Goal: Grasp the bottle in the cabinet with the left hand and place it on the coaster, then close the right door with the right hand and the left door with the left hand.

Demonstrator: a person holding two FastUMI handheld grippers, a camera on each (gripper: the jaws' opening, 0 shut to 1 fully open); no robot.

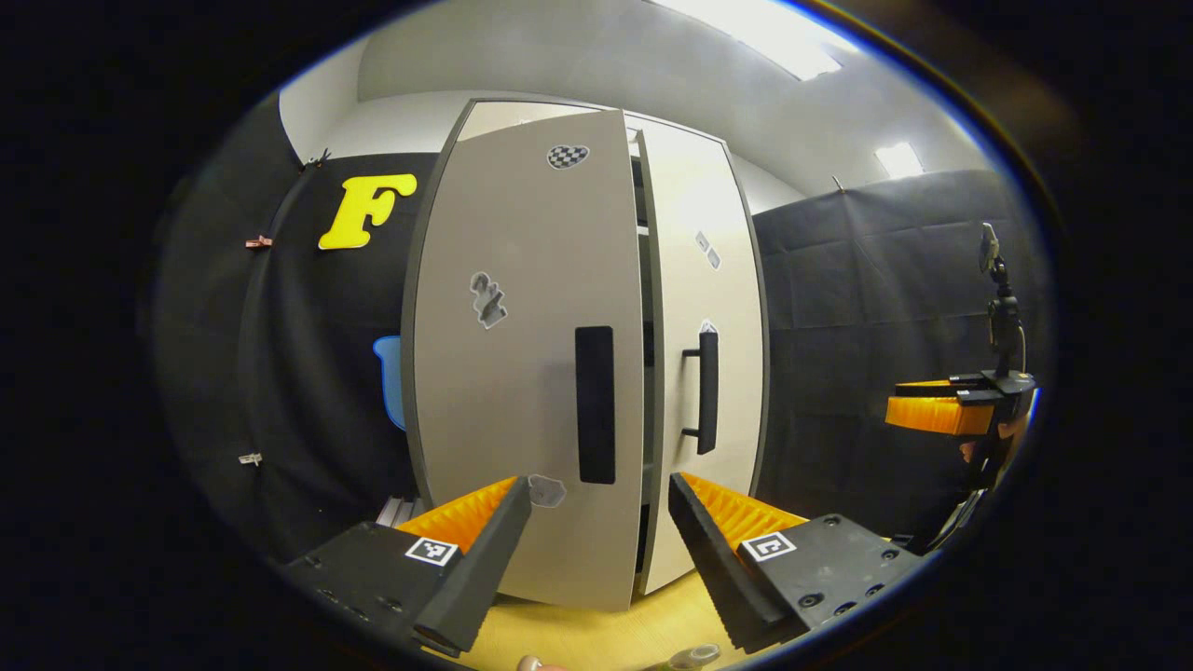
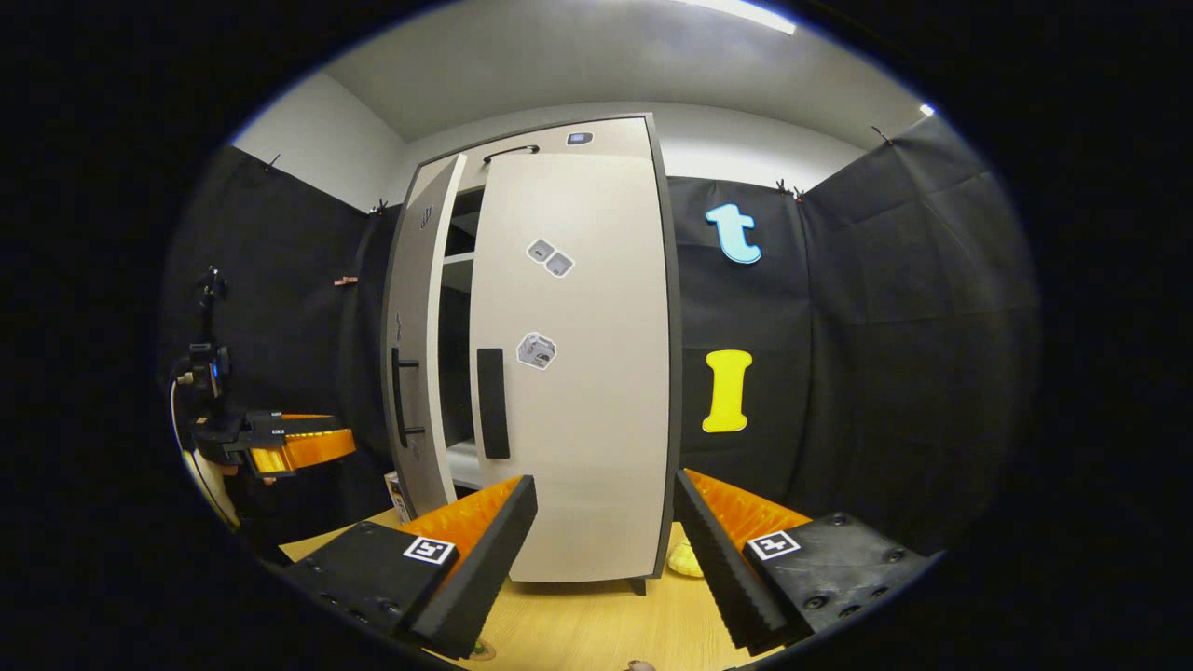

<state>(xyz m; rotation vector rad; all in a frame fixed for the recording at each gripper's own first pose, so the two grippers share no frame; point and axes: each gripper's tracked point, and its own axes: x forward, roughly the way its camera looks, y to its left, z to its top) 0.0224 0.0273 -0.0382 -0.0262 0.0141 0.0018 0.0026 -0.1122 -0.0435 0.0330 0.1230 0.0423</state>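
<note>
The tall pale-grey cabinet (image 2: 559, 373) with dark edging stands on the light wooden bench (image 2: 596, 624), and neither door is fully shut. In the right gripper view the right door (image 2: 578, 391), with its flat black recessed handle (image 2: 492, 403), looks nearly closed, while the left door (image 2: 415, 354), with its black bar handle (image 2: 399, 396), stands ajar, so that shelves show in the gap. The left hand-held gripper (image 1: 596, 531) has its fingers spread wide with nothing between them, facing the left door (image 1: 527, 373) close up; the right hand-held gripper (image 2: 604, 536) is likewise wide open and empty, facing the right door. At the bottom edge of the left gripper view sits what is likely the top of the clear bottle (image 1: 692, 658), on the bench in front of the cabinet; the coaster cannot be made out there. The risks, as I judge them: pushing the left door from this close could drag a finger against its edge or catch the recessed handle; closing it before the right door seats might make the edges clash; and a low sweep of the hand could knock the bottle over.
</note>
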